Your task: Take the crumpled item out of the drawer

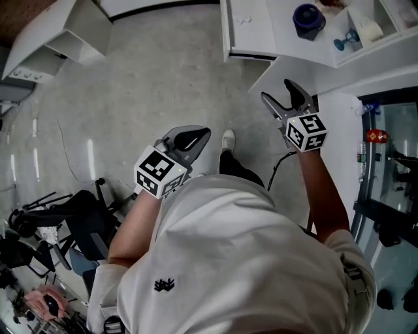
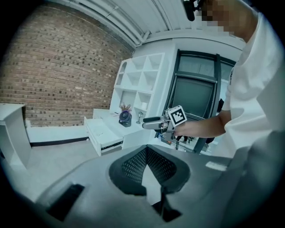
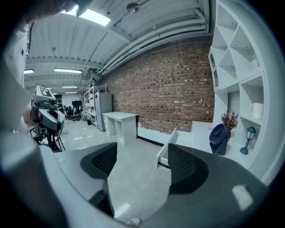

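Facing the open drawer (image 1: 251, 39), the right gripper (image 1: 277, 91) is held with fingers spread, nothing between them; the left gripper (image 1: 198, 136) is held with fingers pressed together. The crumpled item cannot be made out.

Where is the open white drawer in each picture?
Head view: drawer at top, right of centre.
Left gripper view: drawer left of centre.
Right gripper view: drawer at centre, seen edge-on.
Shared landmark: the dark blue fan beside it.

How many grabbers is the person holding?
2. The left hand-held gripper hangs over the floor near the shoe; the right hand-held gripper is up by the white cabinet.
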Tool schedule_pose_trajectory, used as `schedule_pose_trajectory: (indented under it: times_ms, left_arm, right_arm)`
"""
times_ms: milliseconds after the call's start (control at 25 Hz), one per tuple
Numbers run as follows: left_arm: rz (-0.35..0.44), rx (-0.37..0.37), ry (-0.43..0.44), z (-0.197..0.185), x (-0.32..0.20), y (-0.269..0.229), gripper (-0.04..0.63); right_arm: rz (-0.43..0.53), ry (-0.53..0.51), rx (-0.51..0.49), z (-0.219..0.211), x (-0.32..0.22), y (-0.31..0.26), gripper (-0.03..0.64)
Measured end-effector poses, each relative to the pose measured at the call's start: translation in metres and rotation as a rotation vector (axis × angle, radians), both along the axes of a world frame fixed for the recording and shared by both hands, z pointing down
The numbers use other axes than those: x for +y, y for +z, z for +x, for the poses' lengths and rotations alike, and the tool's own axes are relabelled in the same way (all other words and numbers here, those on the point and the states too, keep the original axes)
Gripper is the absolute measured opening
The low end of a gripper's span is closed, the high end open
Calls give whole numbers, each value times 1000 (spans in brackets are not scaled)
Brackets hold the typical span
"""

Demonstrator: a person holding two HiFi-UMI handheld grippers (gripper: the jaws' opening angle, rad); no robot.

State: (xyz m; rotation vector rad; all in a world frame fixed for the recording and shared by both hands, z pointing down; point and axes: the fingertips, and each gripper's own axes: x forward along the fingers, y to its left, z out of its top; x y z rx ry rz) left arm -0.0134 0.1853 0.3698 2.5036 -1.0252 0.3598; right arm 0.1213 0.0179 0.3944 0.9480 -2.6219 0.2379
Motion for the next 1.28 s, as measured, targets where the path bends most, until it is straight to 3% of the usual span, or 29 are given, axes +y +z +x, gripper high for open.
schedule_pose_trajectory:
  times_ms: [360, 680, 1000, 1280]
  left_arm:
    - [11, -3, 14, 37, -120, -5, 6]
    - [30, 11, 13, 49, -197, -4, 6]
    - [17, 34, 41, 32, -248, 9, 6]
    - [-2, 34, 107, -1, -311, 23, 6]
  right_arm:
    - [10, -62, 34, 4, -125, 17, 365]
    - [0, -119, 81, -12, -203, 44, 360]
    - [-31, -122, 147, -35, -268, 82, 360]
    - [-165, -12, 133, -59, -353, 128, 362]
